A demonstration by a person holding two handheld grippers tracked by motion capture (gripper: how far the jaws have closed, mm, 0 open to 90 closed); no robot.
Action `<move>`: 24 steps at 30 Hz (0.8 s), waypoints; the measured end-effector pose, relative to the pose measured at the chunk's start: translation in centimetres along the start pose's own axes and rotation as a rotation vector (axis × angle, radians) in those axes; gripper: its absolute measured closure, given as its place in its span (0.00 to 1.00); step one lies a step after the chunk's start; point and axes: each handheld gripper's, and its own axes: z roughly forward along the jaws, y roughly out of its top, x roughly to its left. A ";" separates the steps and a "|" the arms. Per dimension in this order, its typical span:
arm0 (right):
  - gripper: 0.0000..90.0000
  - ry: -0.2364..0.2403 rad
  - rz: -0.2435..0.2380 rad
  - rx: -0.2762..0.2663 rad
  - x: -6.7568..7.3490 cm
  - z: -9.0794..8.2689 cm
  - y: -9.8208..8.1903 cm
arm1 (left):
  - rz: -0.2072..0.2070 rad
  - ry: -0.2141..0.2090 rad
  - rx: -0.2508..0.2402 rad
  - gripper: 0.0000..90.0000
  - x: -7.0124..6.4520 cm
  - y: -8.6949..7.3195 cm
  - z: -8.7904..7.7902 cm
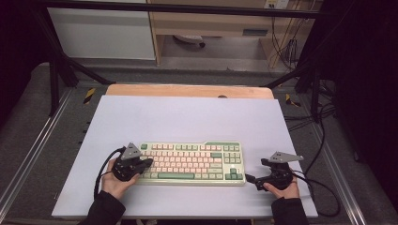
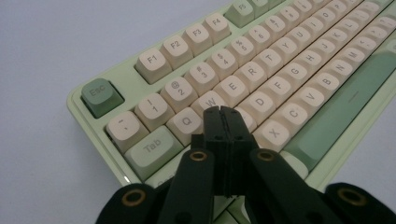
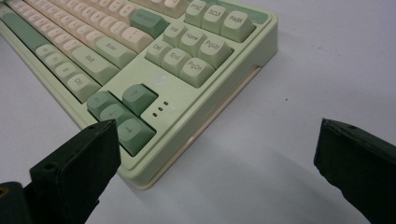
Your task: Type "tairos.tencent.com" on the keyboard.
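Keyboard (image 1: 192,162) lies near the table's (image 1: 187,117) front edge. Left gripper (image 2: 222,112), jaws pressed together and empty, hovers over or perhaps touches the A key. Right gripper (image 3: 215,158) gapes wide, empty, beside the arrow keys (image 3: 122,114).

A wooden table (image 1: 187,90) carries a pale lilac-grey mat (image 1: 187,117); one green-and-cream keyboard (image 1: 192,162) lies flat on its near half.
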 end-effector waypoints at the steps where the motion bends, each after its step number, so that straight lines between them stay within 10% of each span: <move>1: 0.01 0.000 0.000 0.000 0.0 0.0 0.0 | 0.002 0.000 0.002 1.00 0.0 0.0 0.1; 24: 0.21 0.030 0.003 -0.046 1.2 -0.6 1.2 | -0.009 -0.006 -0.053 1.00 0.6 -0.9 -2.7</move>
